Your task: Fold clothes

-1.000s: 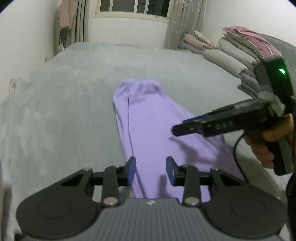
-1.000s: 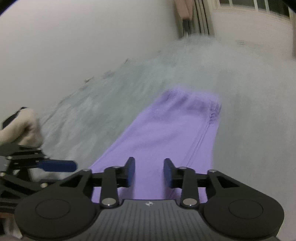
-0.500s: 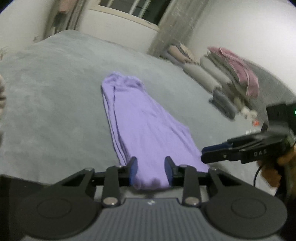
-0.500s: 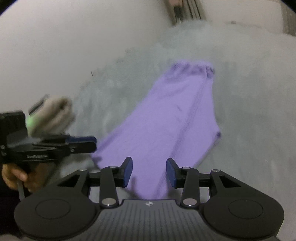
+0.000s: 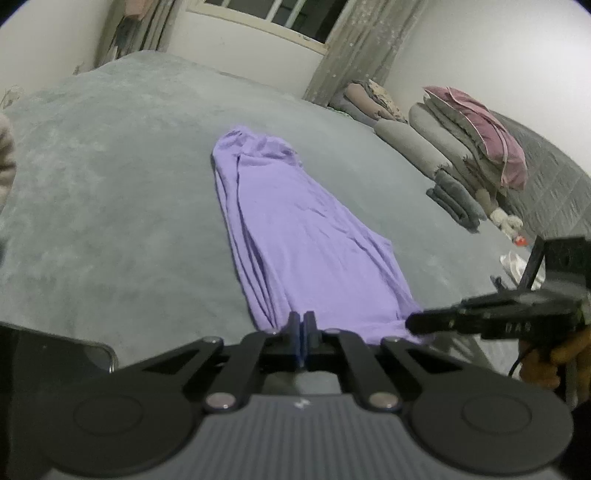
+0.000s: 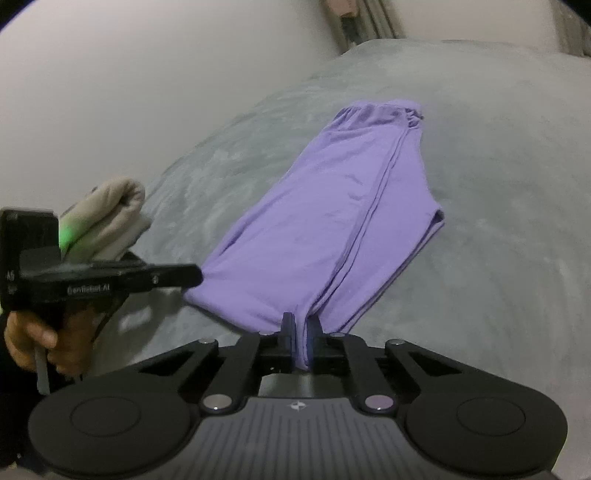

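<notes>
Both grippers have closed since half a second ago, when their jaws stood apart above the near hem. Now the left gripper is clenched at the near edge of the purple garment, though the cloth between its fingers is hard to make out, while the right gripper pinches a fold of that same edge. The garment lies long and flat on a grey plush bed cover, stretching away toward a curtained window. Folded quilts and pillows are stacked along the white wall on the right side.
</notes>
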The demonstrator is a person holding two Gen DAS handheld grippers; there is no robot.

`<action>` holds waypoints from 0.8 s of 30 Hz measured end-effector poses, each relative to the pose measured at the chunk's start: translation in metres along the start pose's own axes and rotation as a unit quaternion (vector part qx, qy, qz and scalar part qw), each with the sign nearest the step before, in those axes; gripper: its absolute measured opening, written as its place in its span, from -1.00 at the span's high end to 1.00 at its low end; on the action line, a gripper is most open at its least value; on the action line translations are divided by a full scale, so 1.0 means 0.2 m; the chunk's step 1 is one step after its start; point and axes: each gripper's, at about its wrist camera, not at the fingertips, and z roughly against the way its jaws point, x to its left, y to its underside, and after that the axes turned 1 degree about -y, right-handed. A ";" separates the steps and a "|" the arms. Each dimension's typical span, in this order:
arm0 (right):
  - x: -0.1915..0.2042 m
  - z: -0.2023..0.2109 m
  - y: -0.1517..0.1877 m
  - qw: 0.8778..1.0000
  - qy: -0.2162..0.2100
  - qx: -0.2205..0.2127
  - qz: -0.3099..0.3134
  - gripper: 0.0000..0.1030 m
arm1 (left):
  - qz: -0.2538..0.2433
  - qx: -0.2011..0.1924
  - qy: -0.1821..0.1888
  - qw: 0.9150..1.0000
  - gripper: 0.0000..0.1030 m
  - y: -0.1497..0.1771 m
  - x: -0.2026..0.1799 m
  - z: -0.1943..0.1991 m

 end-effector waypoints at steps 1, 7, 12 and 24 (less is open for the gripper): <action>0.00 0.02 0.00 1.000 0.001 -0.005 0.000 0.89 | 0.001 -0.001 -0.001 1.000 0.99 0.00 0.00 0.01; 0.02 0.13 0.01 1.000 0.014 -0.025 0.002 0.90 | 0.021 -0.013 0.011 1.000 1.00 0.00 0.04 0.08; -0.02 0.14 0.00 0.999 0.029 -0.021 -0.005 0.90 | 0.005 -0.013 0.003 1.000 0.99 0.02 0.04 0.10; -0.06 0.09 0.01 0.999 0.026 -0.005 -0.036 0.86 | -0.083 -0.007 0.000 0.996 0.30 0.05 -0.13 0.08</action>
